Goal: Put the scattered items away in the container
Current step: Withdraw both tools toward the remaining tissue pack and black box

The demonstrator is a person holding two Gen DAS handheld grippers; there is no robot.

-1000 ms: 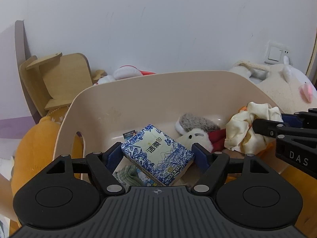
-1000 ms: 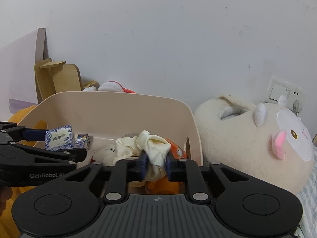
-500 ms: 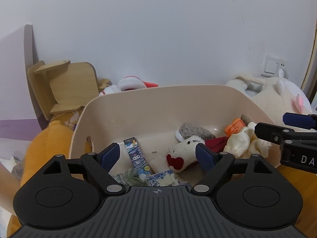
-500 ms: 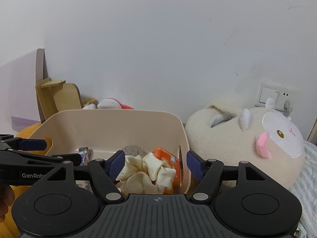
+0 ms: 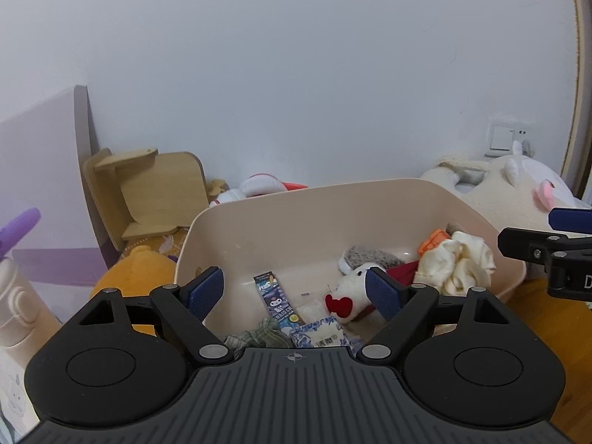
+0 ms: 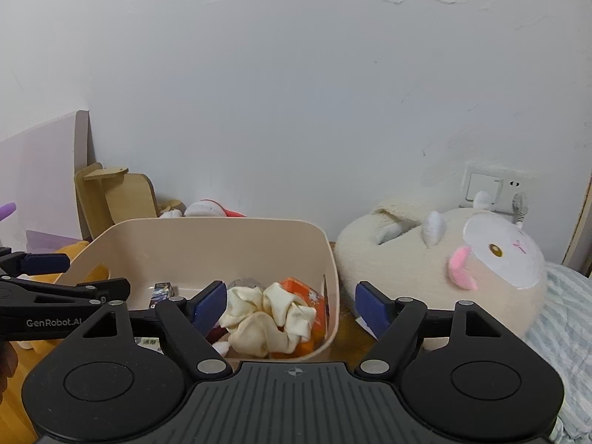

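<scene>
Above the beige plastic bin point(image 5: 370, 199), we hold both grippers w/ fingers spread wide and nothing between them: left gripper point(image 5: 294, 292) over the bin's near-left part, right gripper point(image 6: 290, 305) over its right end.

Inside the bin lie the tidied items: a cream scrunchie point(image 6: 266, 320) at the right end, atop an orange packet point(image 6: 307, 296); a white plush toy w/ red heart point(image 5: 351, 292) mid-bin; a dark cartoon-print snack stick point(image 5: 275, 298); a blue-and-white tissue pack point(image 5: 318, 333) and a green checked cloth point(image 5: 264, 336) nearest the left camera.

Handling, as we judge it: all light. Scrunchie and cloth are soft, best pinched at a bunched fold. Plush squashes, so take it across the body. Tissue pack is film-wrapped, prob. slippery, so grip across its short sides. Snack stick is thin; clamp its flat faces.

Writing: "GenRobot.AI" on the left gripper's arm in the right wrist view; letters on the snack stick are too small to read for sure.

A big cream plush pillow point(image 6: 462, 259) sits just right of the bin.
</scene>
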